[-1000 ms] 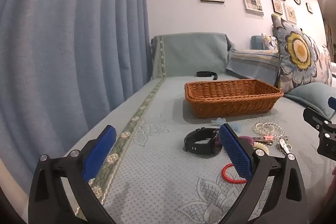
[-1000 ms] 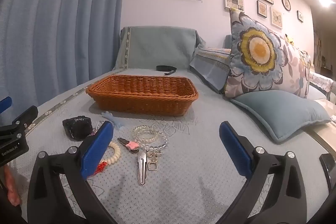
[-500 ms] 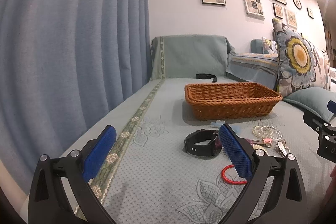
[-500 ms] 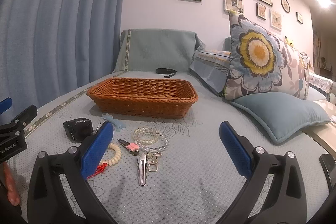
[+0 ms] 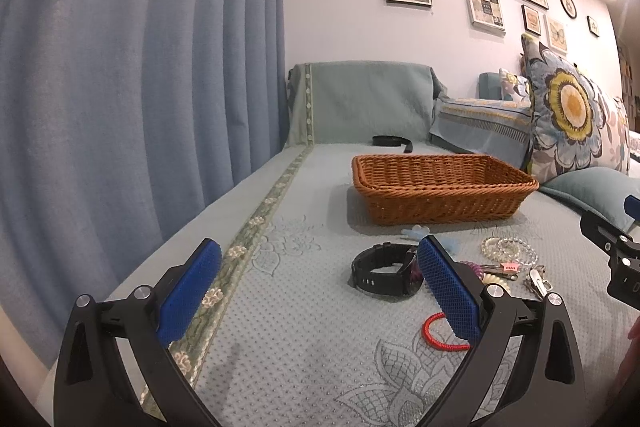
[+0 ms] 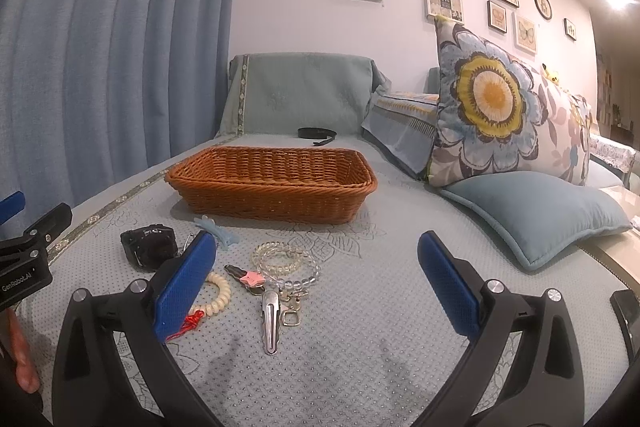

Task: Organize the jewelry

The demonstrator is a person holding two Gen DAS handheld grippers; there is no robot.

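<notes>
A brown wicker basket (image 5: 440, 187) (image 6: 272, 187) stands on the blue-green sofa cover. In front of it lie a black watch (image 5: 384, 273) (image 6: 150, 246), a clear bead bracelet (image 5: 508, 249) (image 6: 282, 261), a cream bead bracelet (image 6: 218, 293), a red cord loop (image 5: 438, 333), a silver hair clip (image 6: 270, 321), a pink clip (image 6: 250, 279) and a light blue clip (image 6: 218, 230). My left gripper (image 5: 320, 291) hovers open, just left of the watch. My right gripper (image 6: 316, 287) is open low over the silver clip and bracelets. Neither holds anything.
Blue curtains (image 5: 132, 87) hang along the left. A flowered cushion (image 6: 500, 107) and a plain blue cushion (image 6: 536, 215) lie to the right. A black strap (image 6: 316, 133) lies behind the basket. A person's hand (image 6: 20, 351) shows at the left edge of the right wrist view.
Both views have tilted and lowered slightly toward the sofa surface. The jewelry has not moved, and both grippers have stayed open.
</notes>
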